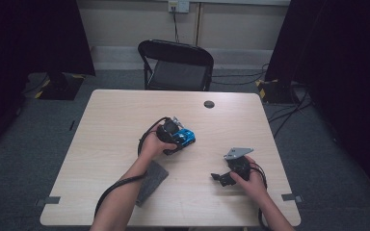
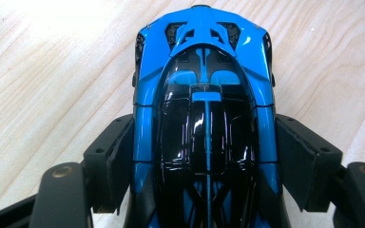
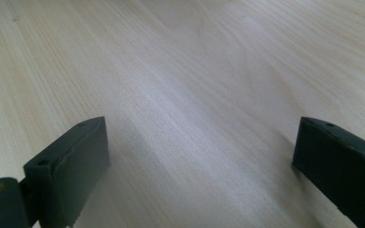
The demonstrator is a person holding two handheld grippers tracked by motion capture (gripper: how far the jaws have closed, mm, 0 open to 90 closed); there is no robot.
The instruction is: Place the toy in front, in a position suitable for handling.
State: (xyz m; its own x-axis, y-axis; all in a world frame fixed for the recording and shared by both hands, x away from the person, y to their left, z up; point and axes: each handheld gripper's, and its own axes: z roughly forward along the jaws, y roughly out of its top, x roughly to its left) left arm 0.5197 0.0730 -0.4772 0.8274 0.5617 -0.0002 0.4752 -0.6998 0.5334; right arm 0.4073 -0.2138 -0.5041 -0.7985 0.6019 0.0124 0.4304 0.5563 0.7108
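Glossy blue-and-black toy car (image 2: 204, 123) sits near the middle of the pale wooden surface (image 1: 120, 120), clamped by its sides in the left gripper (image 2: 204, 156). Right gripper (image 3: 199, 156), jaws spread wide with nothing between, rests nearer the surface's right edge, beside a dark grey cloth (image 1: 153, 179).

High view – fixed above person's side, faces forward and down, far enough to take in whole table (image 1: 125, 110), chair (image 1: 176, 65) and floor beyond. Left gripper view – rides left gripper (image 2: 204, 156), looks steeply down along jaws, very close on blue toy car (image 2: 204, 95) over tabletop. Right gripper view – rides right gripper (image 3: 202, 161), low and close, grazing wood. All three share tabletop; high and left views share car.
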